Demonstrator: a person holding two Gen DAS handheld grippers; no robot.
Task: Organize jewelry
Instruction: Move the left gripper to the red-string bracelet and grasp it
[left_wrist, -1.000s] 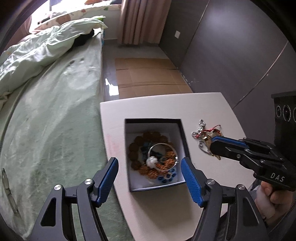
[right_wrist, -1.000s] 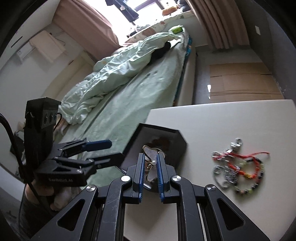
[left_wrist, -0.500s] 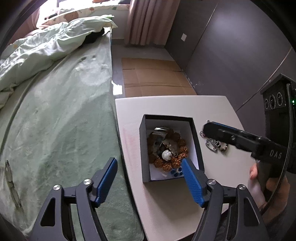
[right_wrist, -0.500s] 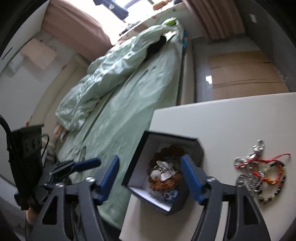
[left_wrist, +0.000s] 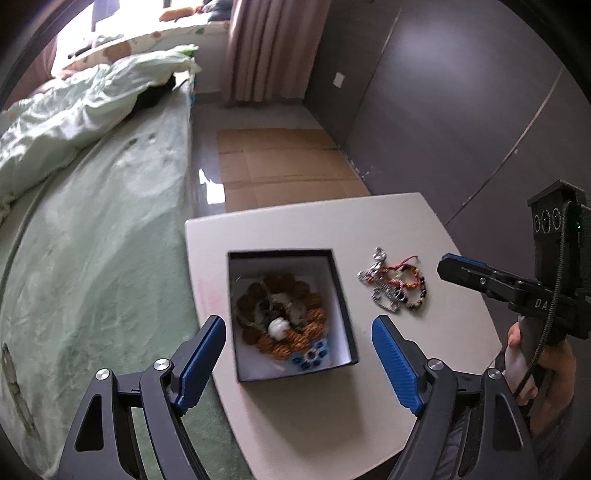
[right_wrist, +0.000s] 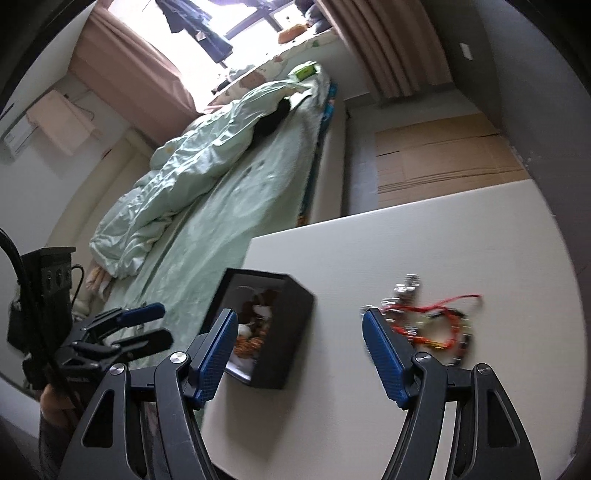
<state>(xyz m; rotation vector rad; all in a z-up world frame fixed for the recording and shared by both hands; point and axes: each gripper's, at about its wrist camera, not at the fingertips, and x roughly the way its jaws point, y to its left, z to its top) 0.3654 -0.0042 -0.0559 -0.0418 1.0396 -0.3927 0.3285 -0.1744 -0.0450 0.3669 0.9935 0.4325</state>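
Observation:
A black box (left_wrist: 343, 295) with a white lining stands on the white table (left_wrist: 314, 225); it also shows in the right wrist view (right_wrist: 291, 325). Inside lie brown bead bracelets, a white pearl piece (left_wrist: 277, 328) and a blue flower piece (left_wrist: 310, 356). A tangle of silver chains and red bead bracelets (left_wrist: 395, 286) lies on the table right of the box, and shows in the right wrist view (right_wrist: 428, 317). My left gripper (left_wrist: 297, 358) is open and empty above the box's near edge. My right gripper (right_wrist: 299, 354) is open and empty between box and tangle.
A bed with a green sheet and quilt (left_wrist: 92, 192) runs along the table's left side. Flattened cardboard (left_wrist: 280, 166) lies on the floor beyond the table. A dark wall (left_wrist: 461, 110) stands to the right.
My right gripper opened and let a silver piece fall into the box, then pulled back right toward the tangle. My left gripper stayed open, shifting slightly.

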